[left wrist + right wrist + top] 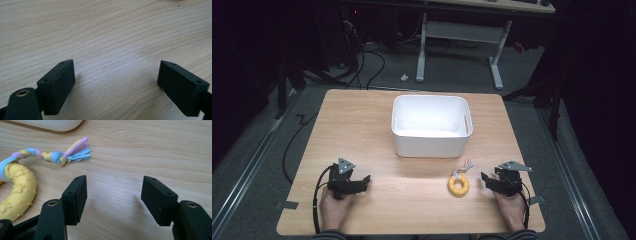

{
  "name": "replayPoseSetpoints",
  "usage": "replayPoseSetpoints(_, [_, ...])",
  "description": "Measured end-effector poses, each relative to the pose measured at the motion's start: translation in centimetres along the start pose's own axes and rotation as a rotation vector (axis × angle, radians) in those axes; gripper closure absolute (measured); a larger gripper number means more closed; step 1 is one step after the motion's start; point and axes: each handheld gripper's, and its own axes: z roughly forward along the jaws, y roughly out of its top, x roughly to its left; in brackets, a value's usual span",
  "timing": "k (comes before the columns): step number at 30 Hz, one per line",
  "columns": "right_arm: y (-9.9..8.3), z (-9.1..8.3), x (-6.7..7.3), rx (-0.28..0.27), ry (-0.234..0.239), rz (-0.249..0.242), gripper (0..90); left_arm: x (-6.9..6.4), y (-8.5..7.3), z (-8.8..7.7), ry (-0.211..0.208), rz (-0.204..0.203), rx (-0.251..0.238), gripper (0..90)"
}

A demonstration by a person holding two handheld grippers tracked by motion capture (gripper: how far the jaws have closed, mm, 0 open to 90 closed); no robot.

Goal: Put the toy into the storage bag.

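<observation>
High view: yellow knobbly rubber ring toy with a pastel braided rope tail (pixel 458 184) lies on the pale wooden table (pixel 412 200), just left of the right gripper (pixel 485 178); left gripper (pixel 366 179) well apart.

Left gripper view: jaws wide, empty.

Right gripper view: jaws part open, nothing between; ring beside the left jaw, tail pointing toward the white plastic tub (pixel 57 123).

Overhead view; two close tabletop (pixel 412 200) views

Ring toy (pixel 17 192) cut off by the right gripper view's left edge, lower part behind the jaw. Bin (pixel 53 123) clipped at the top there, just a corner. High view: toy's rope tail (pixel 463 167) too small to read, forearms cut at the bottom.
</observation>
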Motion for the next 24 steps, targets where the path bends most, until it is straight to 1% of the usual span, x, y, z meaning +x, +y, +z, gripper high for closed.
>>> replayPoseSetpoints(5, [0.1,-0.8,-0.2,-0.022,0.024,0.024,40.1,0.0,0.0,0.0,0.0,0.002,0.001,14.9])
replayPoseSetpoints(6, [0.3,-1.3,-0.2,-0.038,0.042,0.033,42.3,0.0,0.0,0.0,0.0,0.002,0.001,14.9])
replayPoseSetpoints(9, [0.5,-1.9,-0.1,-0.047,0.057,0.011,44.7,0.0,0.0,0.0,0.0,0.0,0.0,14.9])
replayPoseSetpoints(11, [0.5,-2.1,0.1,-0.047,0.06,0.011,45.4,0.0,0.0,0.0,0.0,0.001,0.001,14.9])
replayPoseSetpoints(12, [0.6,-2.2,0.2,-0.042,0.069,0.008,46.7,0.0,0.0,0.0,0.001,0.0,-0.002,14.9])
replayPoseSetpoints(16, [0.4,-2.3,0.3,-0.04,0.078,0.004,47.9,0.0,0.0,0.0,0.001,-0.001,-0.002,14.9])
replayPoseSetpoints(19, [0.1,-2.4,0.6,-0.014,0.097,0.0,48.6,0.0,0.0,0.0,0.001,0.0,-0.002,14.9])
replayPoseSetpoints(23, [-0.1,-2.6,0.8,-0.003,0.099,-0.017,48.6,0.0,0.0,0.0,-0.001,0.002,0.001,14.9])
replayPoseSetpoints(24, [0.0,-2.8,0.9,0.001,0.101,-0.021,48.6,0.0,0.0,0.0,0.0,0.001,0.0,14.9])
